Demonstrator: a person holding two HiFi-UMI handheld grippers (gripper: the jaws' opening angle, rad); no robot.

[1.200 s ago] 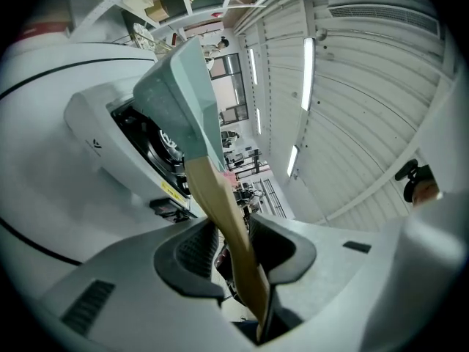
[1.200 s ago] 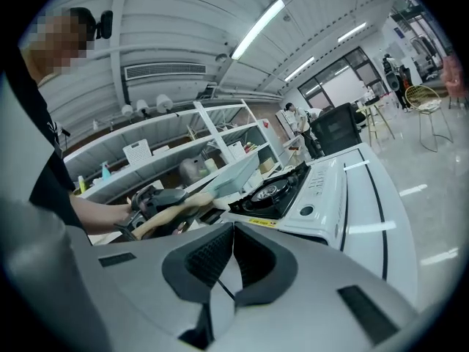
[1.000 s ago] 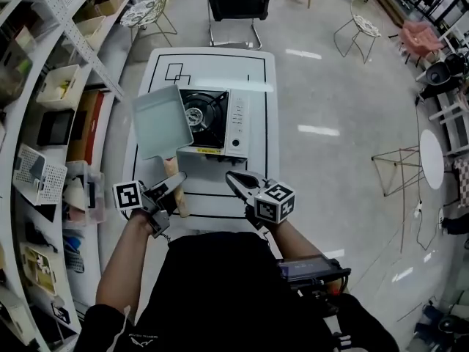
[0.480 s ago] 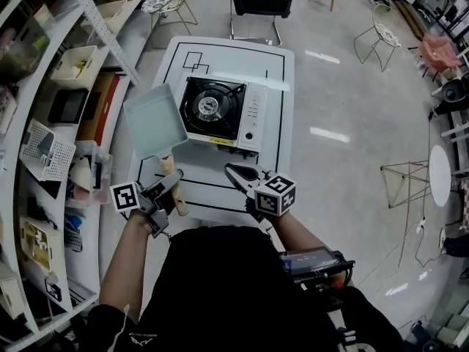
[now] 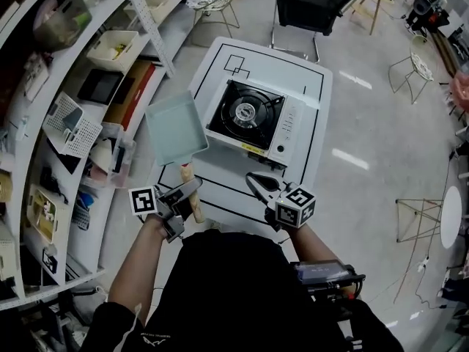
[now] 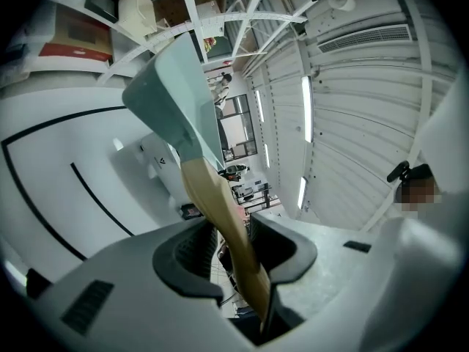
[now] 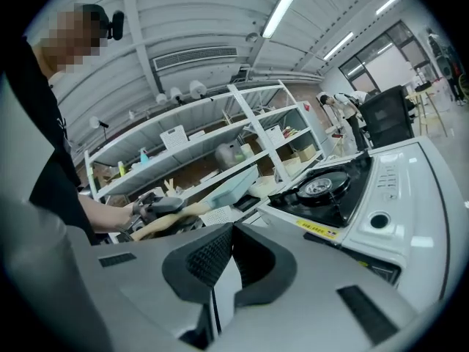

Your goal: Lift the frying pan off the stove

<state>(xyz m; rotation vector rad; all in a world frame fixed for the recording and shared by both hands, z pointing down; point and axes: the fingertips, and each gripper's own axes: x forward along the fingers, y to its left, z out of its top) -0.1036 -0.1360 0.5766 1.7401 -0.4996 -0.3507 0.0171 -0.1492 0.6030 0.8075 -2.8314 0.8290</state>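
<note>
The frying pan is square and pale teal with a wooden handle. It hangs in the air to the left of the stove, tilted, clear of the burner. My left gripper is shut on the handle; in the left gripper view the handle runs between the pads and the pan rises beyond them. My right gripper is shut and holds nothing, near the table's front edge. The right gripper view shows its pads together, with the stove and pan ahead.
The portable gas stove stands on a white table marked with black lines. Shelving with bins and boxes runs close along the left. A black chair stands at the table's far end. Open grey floor lies to the right.
The pan has moved left, from overlapping the stove's left side to hanging beside it, still in my left gripper. The right gripper has kept its place.
</note>
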